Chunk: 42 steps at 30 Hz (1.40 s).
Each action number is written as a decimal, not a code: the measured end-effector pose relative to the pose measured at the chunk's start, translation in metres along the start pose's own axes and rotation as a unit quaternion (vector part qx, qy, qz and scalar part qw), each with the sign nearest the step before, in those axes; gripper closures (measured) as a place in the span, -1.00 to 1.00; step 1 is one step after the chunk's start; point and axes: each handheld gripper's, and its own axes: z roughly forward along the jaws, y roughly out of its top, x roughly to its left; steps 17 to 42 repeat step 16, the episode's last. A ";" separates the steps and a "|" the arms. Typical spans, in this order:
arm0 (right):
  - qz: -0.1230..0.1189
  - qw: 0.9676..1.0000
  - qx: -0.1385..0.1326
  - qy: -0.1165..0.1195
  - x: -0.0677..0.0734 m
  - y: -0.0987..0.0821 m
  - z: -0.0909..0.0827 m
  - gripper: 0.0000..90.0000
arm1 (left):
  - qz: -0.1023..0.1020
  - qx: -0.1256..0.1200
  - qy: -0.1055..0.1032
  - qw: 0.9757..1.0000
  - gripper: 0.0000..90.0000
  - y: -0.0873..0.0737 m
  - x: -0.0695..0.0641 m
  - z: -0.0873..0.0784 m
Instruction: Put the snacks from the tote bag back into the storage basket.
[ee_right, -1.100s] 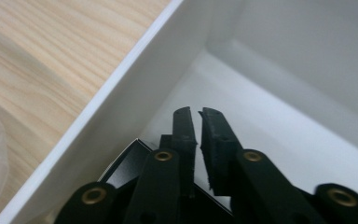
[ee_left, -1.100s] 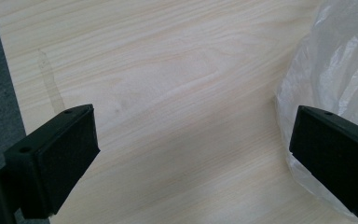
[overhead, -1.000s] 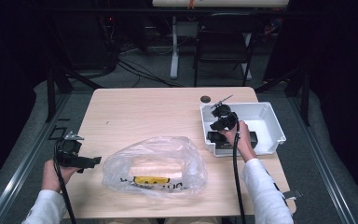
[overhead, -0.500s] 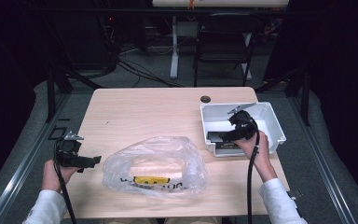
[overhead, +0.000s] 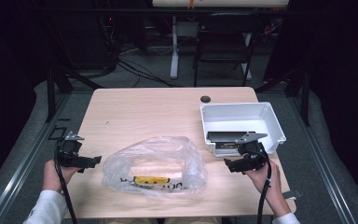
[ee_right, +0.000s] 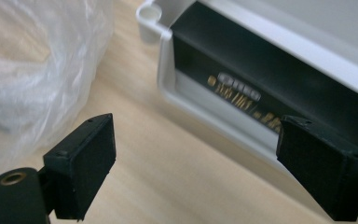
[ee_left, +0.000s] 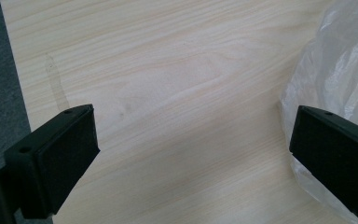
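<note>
Left tongs [overhead: 94,162] gaping – right tongs [overhead: 229,165] just opened, empty.

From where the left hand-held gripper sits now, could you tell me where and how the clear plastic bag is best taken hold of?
Pinch the loose, crumpled film at the plastic bag's left edge, coming in level from the left, where the left hand-held gripper already points with jaws open. That edge is thin enough to fit between the pads; the bulging middle would probably slip.
</note>
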 end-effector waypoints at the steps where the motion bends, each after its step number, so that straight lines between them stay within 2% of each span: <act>1: -0.001 1.000 0.002 -0.001 0.003 -0.008 0.000 -0.75 | 0.000 0.000 0.002 1.000 -0.98 0.000 0.000 0.000; 5: -0.002 1.000 0.009 -0.001 0.007 -0.027 0.003 -0.76 | -0.001 -0.002 0.003 1.000 -0.98 -0.001 0.000 0.001; 11: 0.031 0.999 0.009 0.010 0.002 -0.053 0.004 -0.79 | 0.001 0.000 0.008 1.000 -0.98 0.000 -0.001 0.003; 15: 0.037 0.999 0.013 0.010 0.001 -0.063 0.008 -0.86 | 0.001 -0.001 0.009 1.000 -0.98 0.000 -0.001 0.004; 42: 0.037 0.999 0.014 0.009 0.001 -0.064 0.009 -0.87 | 0.002 -0.002 0.012 1.000 -0.98 0.001 -0.001 0.003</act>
